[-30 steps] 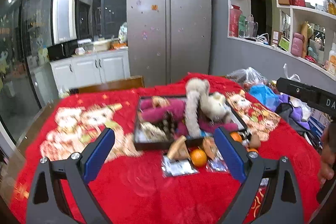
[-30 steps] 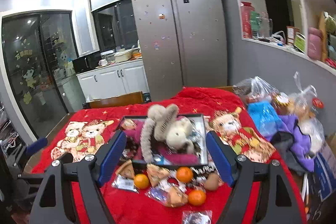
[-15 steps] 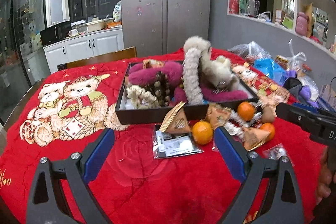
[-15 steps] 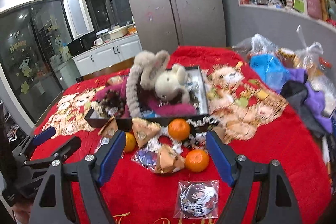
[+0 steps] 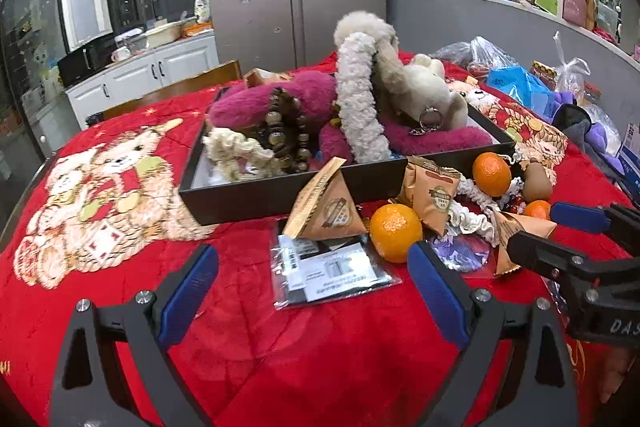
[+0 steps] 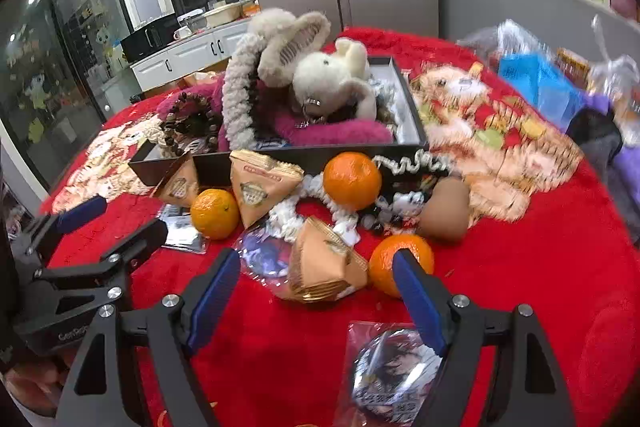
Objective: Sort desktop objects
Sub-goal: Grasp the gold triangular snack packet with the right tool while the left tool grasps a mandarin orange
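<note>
Left wrist view shows the left tongs (image 5: 312, 267) wide open and empty, low over the red worktop (image 5: 280, 347), with a clear packet holding a printed card (image 5: 332, 271) lying between the blue pads. Just beyond the packet, a brown triangular snack pouch (image 5: 328, 211) leans against the near wall of a black tray (image 5: 260, 191). The tray is heaped with a cream plush toy (image 5: 404, 83), magenta fluffy pieces (image 5: 304, 99) and a dark bead bracelet (image 5: 288, 135). A mandarin (image 5: 395, 231) sits right of the pouch, touching a second pouch (image 5: 432, 191).

Right wrist view shows the right tongs (image 6: 316, 287) also spread wide and holding nothing. Between their pads lies a third pouch (image 6: 324, 263), with a mandarin (image 6: 394, 259) just beside the right pad. Farther off, another mandarin (image 6: 352, 179) rests by the tray's near wall, a brown kiwi-like fruit (image 6: 444, 211) lies to its right, and white scrunchies (image 6: 288, 215) tangle between them. A bagged round badge (image 6: 392, 371) lies near the camera, under the right finger. At the left edge the other tongs hover near the card packet.
</note>
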Tool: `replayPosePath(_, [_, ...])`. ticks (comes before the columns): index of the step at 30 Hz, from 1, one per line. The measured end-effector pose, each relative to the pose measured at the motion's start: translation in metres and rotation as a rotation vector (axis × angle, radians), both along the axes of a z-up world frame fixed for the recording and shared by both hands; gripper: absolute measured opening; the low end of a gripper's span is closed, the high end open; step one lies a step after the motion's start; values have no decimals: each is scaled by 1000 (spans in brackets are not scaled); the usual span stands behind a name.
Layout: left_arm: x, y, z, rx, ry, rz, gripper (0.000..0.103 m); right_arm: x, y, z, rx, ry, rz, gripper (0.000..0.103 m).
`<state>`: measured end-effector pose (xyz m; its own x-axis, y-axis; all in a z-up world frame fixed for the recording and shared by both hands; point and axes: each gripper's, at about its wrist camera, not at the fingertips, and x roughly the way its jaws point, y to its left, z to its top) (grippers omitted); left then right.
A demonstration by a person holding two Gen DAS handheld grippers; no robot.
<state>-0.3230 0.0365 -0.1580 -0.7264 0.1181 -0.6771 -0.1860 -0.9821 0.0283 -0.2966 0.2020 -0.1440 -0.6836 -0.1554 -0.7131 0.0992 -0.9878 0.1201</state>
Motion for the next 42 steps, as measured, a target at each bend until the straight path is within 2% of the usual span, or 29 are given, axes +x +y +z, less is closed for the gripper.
replayPosePath(8, [-7,9,-6,30,-34,-49,96,1,-6,-3,28,10,29,81])
replayPosePath(15, [-23,19,-17,37,-112,-65,96,0,-7,-3,46,17,37,81])
replayPosePath(17, [-26,21,-21,32,-133,-66,96,1,-9,-4,64,20,38,74])
replayPosePath(19, [-28,23,-24,22,-149,-59,89,1,-11,-4,80,24,45,65])
replayPosePath(21, [-30,22,-26,28,-158,-60,75,0,-12,-4,73,22,54,46])
replayPosePath(22, [-29,24,-25,34,-152,-68,69,-3,-11,-8,47,-10,66,29])
replayPosePath(23, [-27,25,-24,49,-150,-88,56,-6,-7,-15,13,-47,66,29])
replayPosePath(25, [-26,32,-24,29,-143,-107,48,-4,-2,-15,-16,-30,70,29])
replayPosePath(27, [-24,37,-24,20,-140,-127,32,-5,2,-15,-42,-34,71,28])
replayPosePath(33, [-22,29,-24,94,-150,-108,31,-3,3,-14,-54,-31,61,27])
replayPosePath(42, [-5,10,-15,131,-127,-79,30,2,4,-7,-93,-10,72,27])
